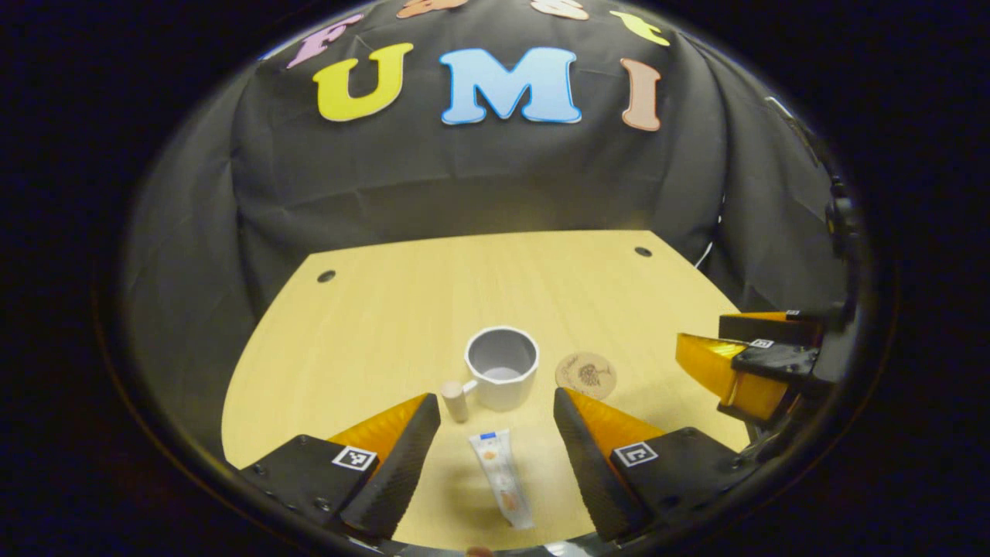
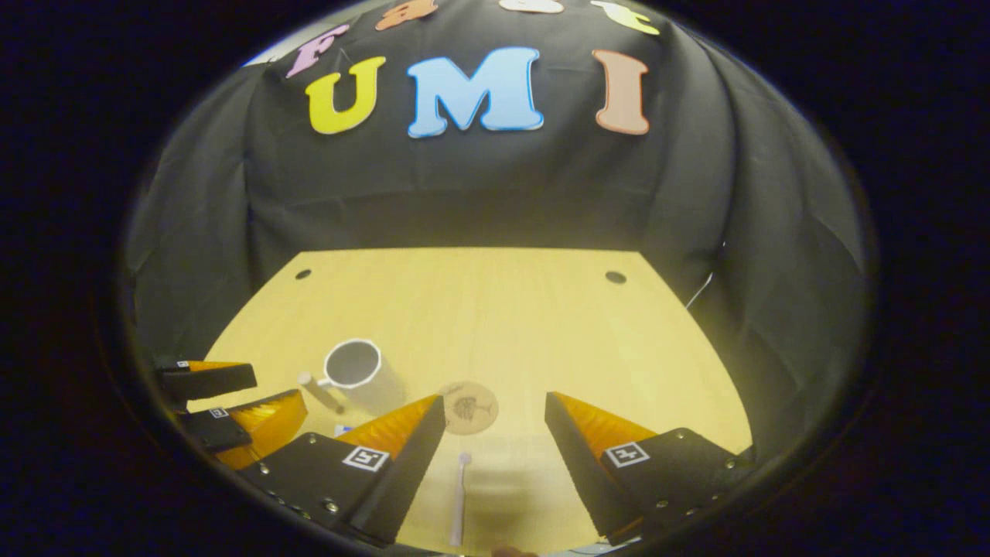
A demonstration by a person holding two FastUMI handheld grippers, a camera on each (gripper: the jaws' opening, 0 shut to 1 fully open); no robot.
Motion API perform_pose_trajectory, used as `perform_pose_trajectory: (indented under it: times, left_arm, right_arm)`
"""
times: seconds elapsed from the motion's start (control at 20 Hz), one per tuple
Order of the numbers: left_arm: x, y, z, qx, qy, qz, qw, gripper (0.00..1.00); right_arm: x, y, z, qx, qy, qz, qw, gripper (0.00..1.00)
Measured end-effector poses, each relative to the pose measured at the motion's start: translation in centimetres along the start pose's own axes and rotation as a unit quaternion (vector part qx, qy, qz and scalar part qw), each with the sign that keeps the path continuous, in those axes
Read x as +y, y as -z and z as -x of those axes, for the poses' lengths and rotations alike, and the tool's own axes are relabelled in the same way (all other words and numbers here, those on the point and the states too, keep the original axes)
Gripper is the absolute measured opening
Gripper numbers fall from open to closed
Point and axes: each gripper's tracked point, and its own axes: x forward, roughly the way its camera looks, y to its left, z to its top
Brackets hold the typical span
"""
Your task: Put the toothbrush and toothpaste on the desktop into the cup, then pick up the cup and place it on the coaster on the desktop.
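A white toothpaste tube (image 1: pixel 501 477) lies flat on the wooden desktop (image 1: pixel 402 309), between the spread fingers of my left gripper (image 1: pixel 496 410), which is open above it. Just beyond stands a white cup (image 1: pixel 502 367) with a wooden handle (image 1: pixel 456 400), empty inside. A round cork coaster (image 1: pixel 585 374) lies to the cup's right. In the right gripper view, a white toothbrush (image 2: pixel 459 499) lies between the fingers of my open right gripper (image 2: pixel 495 410). The coaster (image 2: pixel 469 407) is just ahead, the cup (image 2: pixel 359 373) to its left. The left gripper (image 2: pixel 224 406) shows at far left.
The right gripper (image 1: pixel 754 363) shows at the right edge of the left gripper view. The desktop (image 2: pixel 479 309) has two small dark holes near its far corners (image 1: pixel 326 275) (image 1: pixel 643 251). Black cloth hangs behind the table.
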Motion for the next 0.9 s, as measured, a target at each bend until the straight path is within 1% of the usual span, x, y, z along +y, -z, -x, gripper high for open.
perform_pose_trajectory:
  times: [0.05, 0.25, 0.5, 0.6, 0.8, 0.85, 0.9]
  left_arm:
    - [0.0, 1.1, -0.3, 0.013, 0.003, 0.007, 1.000, 0.95]
    - [0.3, 5.2, -1.8, 0.081, 0.007, 0.016, 0.997, 0.96]
    - [0.2, 8.1, -3.3, 0.136, 0.009, 0.028, 0.990, 0.97]
    - [0.0, 9.2, -3.7, 0.155, 0.011, 0.032, 0.987, 0.97]
    - [0.3, 12.3, -4.7, 0.196, 0.006, 0.024, 0.980, 0.96]
    - [0.4, 12.9, -5.0, 0.204, 0.002, 0.024, 0.979, 0.96]
    - [0.4, 13.4, -5.2, 0.211, 0.002, 0.027, 0.977, 0.96]
  right_arm:
    - [0.2, 1.8, -0.4, 0.025, -0.002, 0.000, 1.000, 0.86]
    - [1.0, 5.6, -1.5, 0.086, -0.013, -0.006, 0.996, 0.86]
    - [1.7, 9.2, -2.6, 0.157, -0.022, -0.001, 0.987, 0.87]
    - [2.1, 10.6, -2.9, 0.181, -0.026, 0.001, 0.983, 0.87]
    - [2.7, 13.3, -3.3, 0.234, -0.030, 0.007, 0.972, 0.88]
    - [2.8, 14.0, -3.2, 0.247, -0.031, 0.007, 0.968, 0.85]
    - [2.8, 14.4, -3.2, 0.256, -0.030, 0.007, 0.966, 0.88]
